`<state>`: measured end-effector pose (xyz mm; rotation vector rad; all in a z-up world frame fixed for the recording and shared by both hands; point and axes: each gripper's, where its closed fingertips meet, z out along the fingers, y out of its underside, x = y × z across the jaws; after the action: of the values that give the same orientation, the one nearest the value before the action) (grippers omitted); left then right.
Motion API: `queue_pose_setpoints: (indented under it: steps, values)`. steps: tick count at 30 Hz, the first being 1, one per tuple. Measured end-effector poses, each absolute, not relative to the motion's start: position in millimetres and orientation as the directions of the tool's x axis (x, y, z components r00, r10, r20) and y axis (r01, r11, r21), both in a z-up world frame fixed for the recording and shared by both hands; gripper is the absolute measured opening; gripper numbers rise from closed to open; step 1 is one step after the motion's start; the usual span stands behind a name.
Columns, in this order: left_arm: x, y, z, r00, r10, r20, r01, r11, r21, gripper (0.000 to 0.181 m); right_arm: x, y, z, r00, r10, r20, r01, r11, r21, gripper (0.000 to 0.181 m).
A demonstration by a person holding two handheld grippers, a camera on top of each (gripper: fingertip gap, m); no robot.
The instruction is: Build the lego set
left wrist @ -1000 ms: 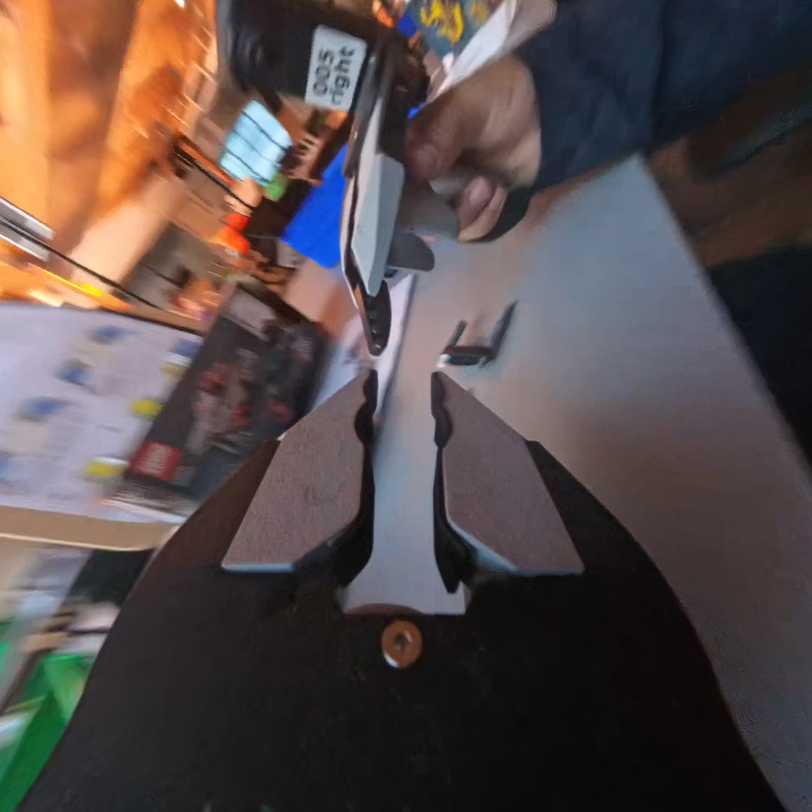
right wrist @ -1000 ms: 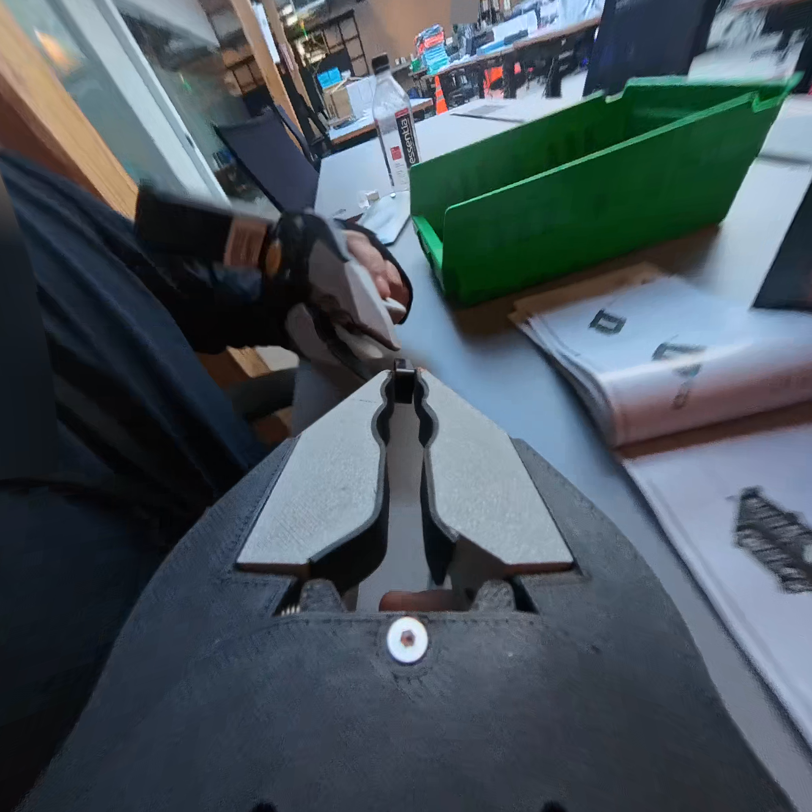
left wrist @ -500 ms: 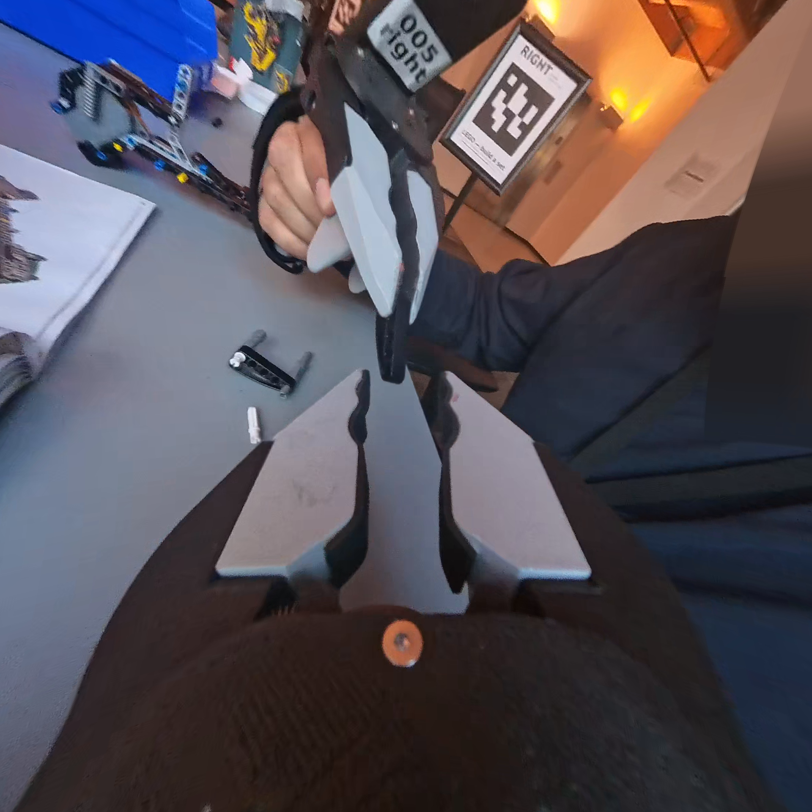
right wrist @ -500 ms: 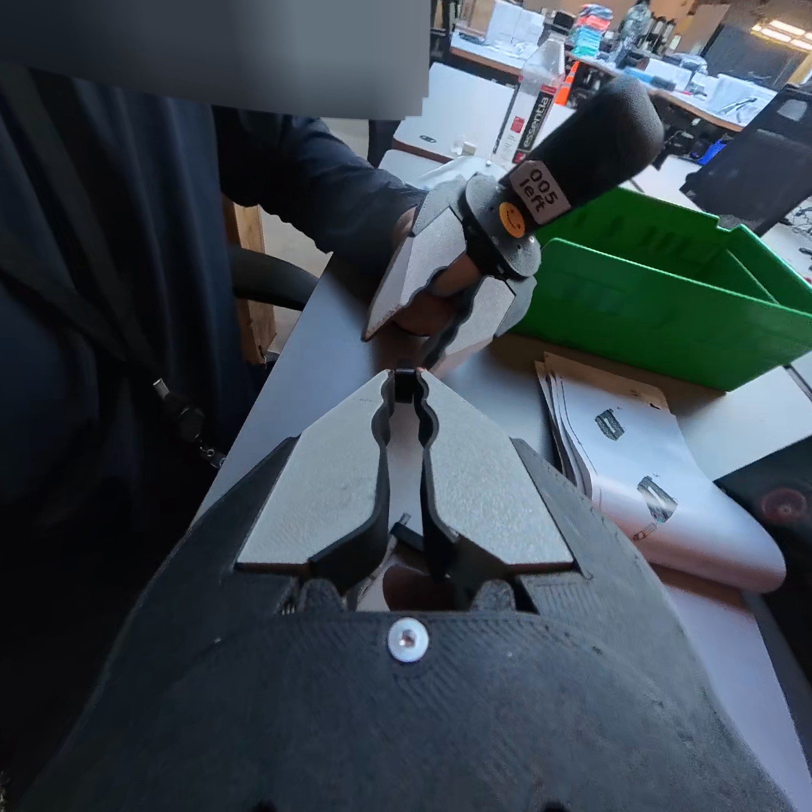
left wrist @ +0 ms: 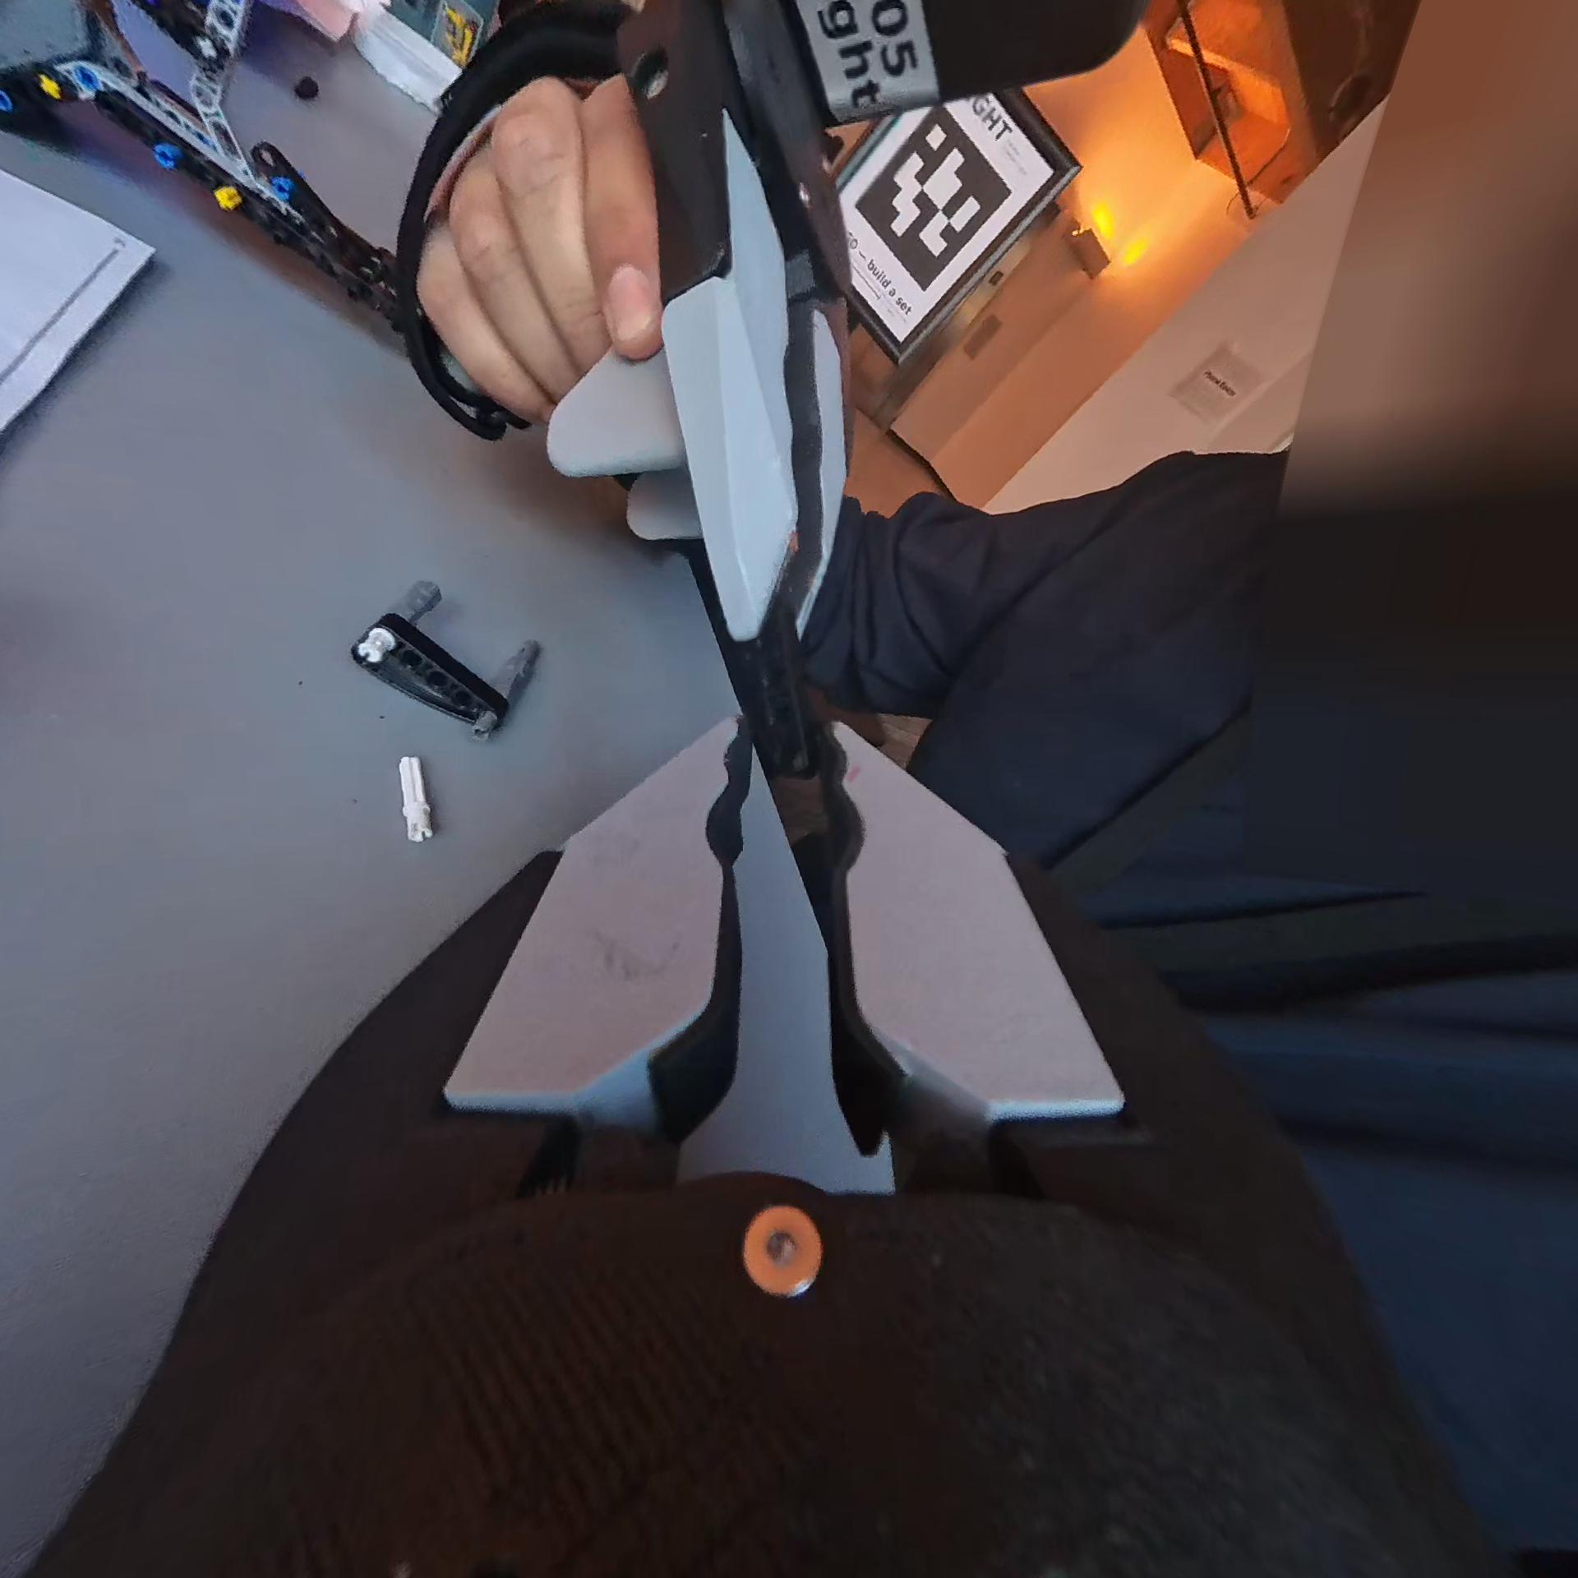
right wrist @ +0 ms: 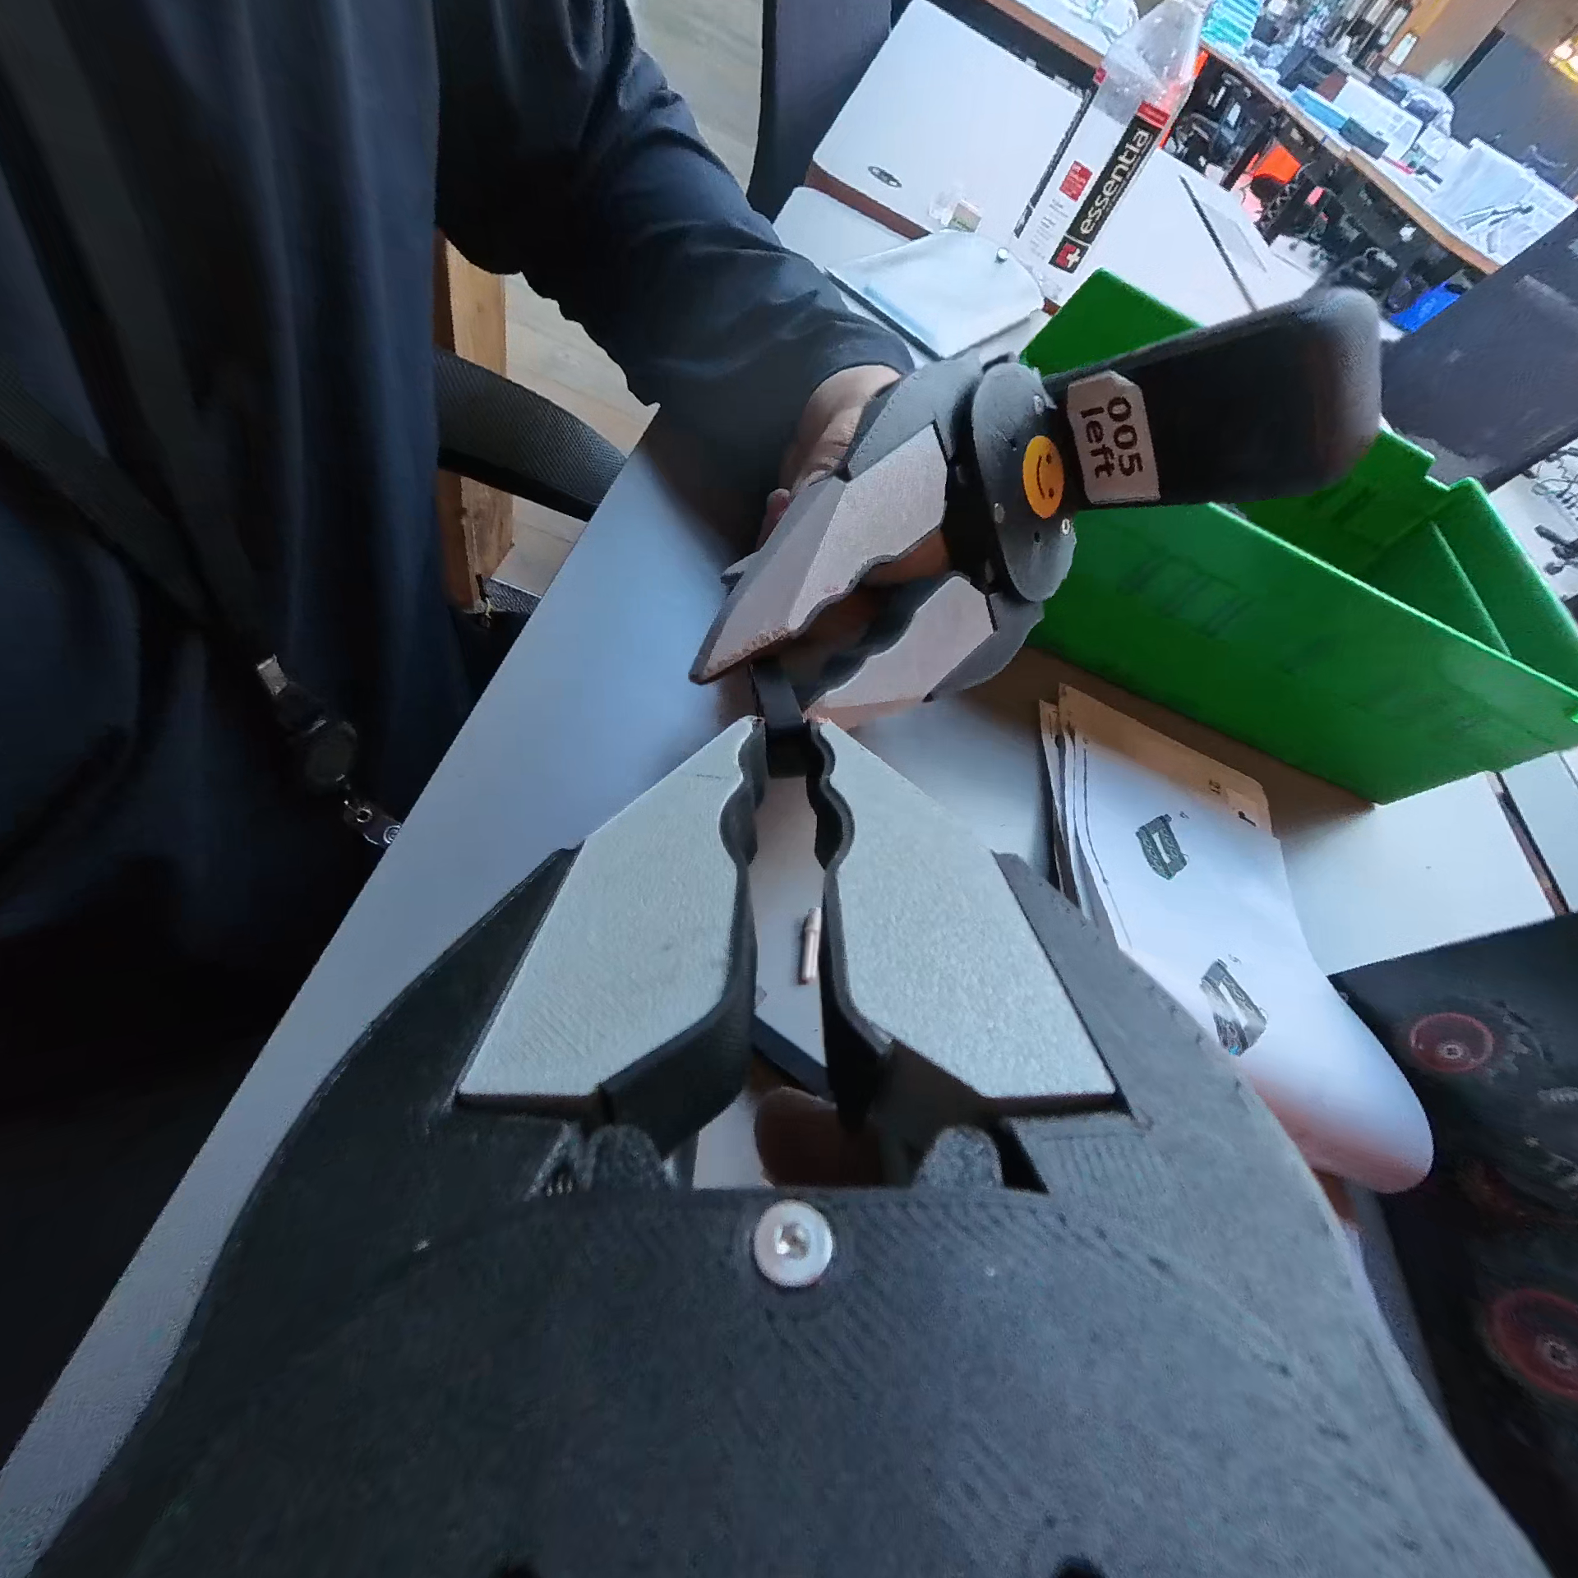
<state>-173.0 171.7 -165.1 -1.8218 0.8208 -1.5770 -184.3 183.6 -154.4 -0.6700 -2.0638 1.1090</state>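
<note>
My right gripper (right wrist: pixel 786 747) is shut on a small black lego piece (right wrist: pixel 779 709) that sticks out past its tips. My left gripper (left wrist: pixel 786 756) is open, and the piece's far end sits between its fingertips, touching one finger (right wrist: pixel 794 589). In the left wrist view the right gripper (left wrist: pixel 768 683) comes down from above, tip to tip with mine; the piece blends with its black tips there. Both are held just above the grey table (left wrist: pixel 171 512) near its front edge.
A black beam with grey pins (left wrist: pixel 435 666) and a white pin (left wrist: pixel 416 800) lie on the table. A half-built model (left wrist: pixel 213 162) stands far left. A green bin (right wrist: pixel 1281 649), an instruction booklet (right wrist: pixel 1195 897), a small pin (right wrist: pixel 807 943) and a water bottle (right wrist: pixel 1119 145) are around. Only a small space, under 4 cm, lies between the two pairs of fingers. My left tips are roughly 8 cm from the small pin (right wrist: pixel 807 943).
My left gripper has swung round from the box and booklet to face the person. The two grippers have closed in until their tips meet. The left fingers have narrowed slightly.
</note>
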Motion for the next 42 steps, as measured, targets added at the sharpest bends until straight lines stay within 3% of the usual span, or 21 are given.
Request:
queue_pose_setpoints:
  steps: [12,14,19,23,27,30,36,39,42]
  values:
    - [-168,149,-168,0.001,-0.717,0.697,-0.166,-0.687,-0.707,0.028,-182,166,-168,-0.707,0.579,0.405,0.08,0.635,-0.768,0.005]
    - [-166,150,-170,0.012,-0.712,0.702,-0.173,-0.693,-0.7,0.018,-179,163,-168,-0.723,0.569,0.392,0.071,0.626,-0.776,0.005]
    - [-162,148,-175,0.031,-0.697,0.717,-0.203,-0.707,-0.678,0.023,-177,158,-175,-0.755,0.54,0.373,0.086,0.645,-0.759,0.005]
    - [-167,152,-181,0.077,-0.698,0.712,-0.207,-0.71,-0.674,0.012,-186,159,-171,-0.745,0.539,0.394,0.082,0.66,-0.747,0.005]
    - [-182,181,-162,0.139,-0.72,0.68,-0.009,-0.687,-0.726,0.012,-207,188,-147,-0.576,0.702,0.418,0.139,0.588,-0.796,0.012]
    - [-186,197,-144,0.13,-0.695,0.707,0.179,-0.685,-0.707,0.012,-209,205,-127,-0.423,0.793,0.438,0.12,0.528,-0.841,0.035]
    - [-189,216,-140,0.173,-0.635,0.753,0.316,-0.688,-0.653,0.011,-210,203,-138,-0.324,0.799,0.506,0.165,0.575,-0.801,0.054]
    - [-185,215,-142,0.154,-0.614,0.774,0.321,-0.71,-0.627,0.011,-217,208,-143,-0.251,0.8,0.544,0.197,0.593,-0.781,0.041]
    - [-185,215,-145,0.151,-0.602,0.784,0.325,-0.719,-0.614,0.011,-219,209,-145,-0.229,0.77,0.596,0.2,0.637,-0.745,0.039]
